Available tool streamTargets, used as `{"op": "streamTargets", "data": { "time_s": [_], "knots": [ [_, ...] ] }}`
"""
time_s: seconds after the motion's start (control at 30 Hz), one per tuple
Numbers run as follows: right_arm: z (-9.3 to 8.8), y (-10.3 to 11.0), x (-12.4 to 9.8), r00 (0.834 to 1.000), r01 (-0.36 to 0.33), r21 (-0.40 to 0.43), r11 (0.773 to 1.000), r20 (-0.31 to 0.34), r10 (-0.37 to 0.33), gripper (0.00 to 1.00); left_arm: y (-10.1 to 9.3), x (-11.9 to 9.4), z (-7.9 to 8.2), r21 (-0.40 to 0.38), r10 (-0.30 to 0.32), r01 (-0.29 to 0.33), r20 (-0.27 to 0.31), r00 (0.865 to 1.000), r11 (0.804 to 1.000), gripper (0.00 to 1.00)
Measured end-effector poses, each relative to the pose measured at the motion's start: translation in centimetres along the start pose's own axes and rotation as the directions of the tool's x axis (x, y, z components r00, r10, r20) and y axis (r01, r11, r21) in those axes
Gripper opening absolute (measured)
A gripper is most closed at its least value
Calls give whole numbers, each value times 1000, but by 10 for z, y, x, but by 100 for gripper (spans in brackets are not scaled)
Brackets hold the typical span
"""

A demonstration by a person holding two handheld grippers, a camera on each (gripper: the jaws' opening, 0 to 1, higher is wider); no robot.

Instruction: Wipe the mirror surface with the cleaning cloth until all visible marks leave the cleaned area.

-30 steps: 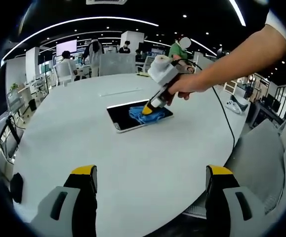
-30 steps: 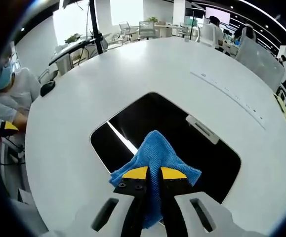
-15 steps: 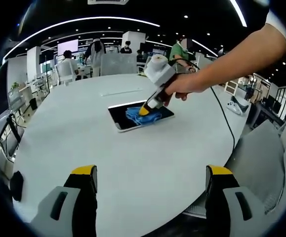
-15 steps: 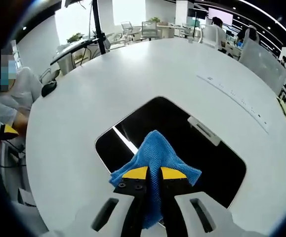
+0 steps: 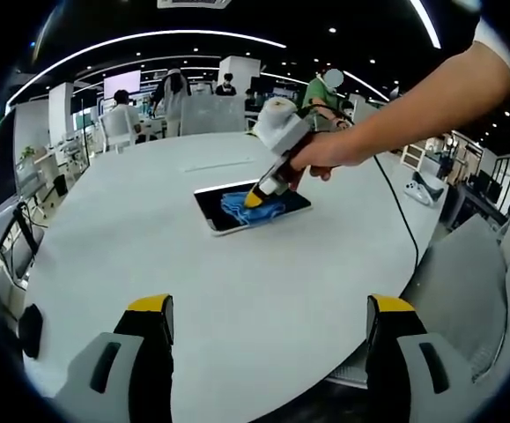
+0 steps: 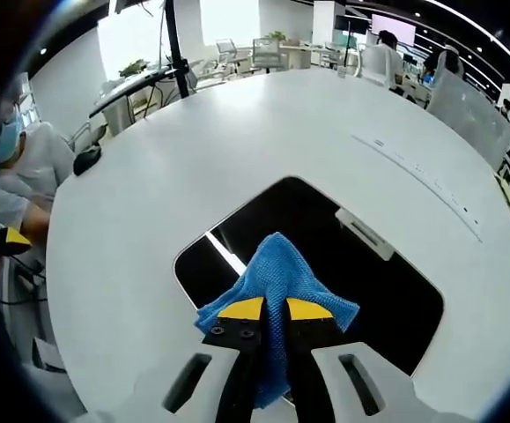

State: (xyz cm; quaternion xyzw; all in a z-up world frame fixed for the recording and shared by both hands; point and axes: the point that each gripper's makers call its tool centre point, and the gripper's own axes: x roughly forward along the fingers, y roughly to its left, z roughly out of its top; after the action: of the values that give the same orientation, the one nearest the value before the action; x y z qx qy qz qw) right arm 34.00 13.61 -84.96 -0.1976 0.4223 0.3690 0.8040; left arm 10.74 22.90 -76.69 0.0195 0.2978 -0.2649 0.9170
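Ahead, in the left gripper view, the left gripper point(image 5: 268, 319) is seen with its two yellow-tipped jaws spread wide apart and nothing held between them, above the near part of a large white round table point(image 5: 149, 238). Farther out on the table, a dark rectangular mirror point(image 5: 212, 210) with a pale frame is laid flat. The right gripper point(image 5: 253, 198) is held by a person's hand point(image 5: 321, 157) and is pressed tip-down onto a blue cleaning cloth point(image 5: 244, 210) that is bunched on the mirror. A black cable is trailed from that hand across the table edge.

In the right gripper view, the right gripper point(image 6: 272, 308) is shown with its jaws closed together on the blue cleaning cloth point(image 6: 277, 269), which is pinched between the yellow tips and spread over the near part of the mirror point(image 6: 325, 247). Ceiling lights are reflected in the dark glass as pale streaks. The mirror is surrounded by the white table point(image 6: 237, 132).
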Motion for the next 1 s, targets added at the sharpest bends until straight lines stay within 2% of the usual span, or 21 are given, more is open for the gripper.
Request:
{"op": "streamTargets", "data": {
  "time_s": [1.0],
  "knots": [
    [17,16,11,1000,-8,-8,1000,8,8,3,4,-3,-4,-9,11,-11,-1,1000,1000,91]
  ]
}}
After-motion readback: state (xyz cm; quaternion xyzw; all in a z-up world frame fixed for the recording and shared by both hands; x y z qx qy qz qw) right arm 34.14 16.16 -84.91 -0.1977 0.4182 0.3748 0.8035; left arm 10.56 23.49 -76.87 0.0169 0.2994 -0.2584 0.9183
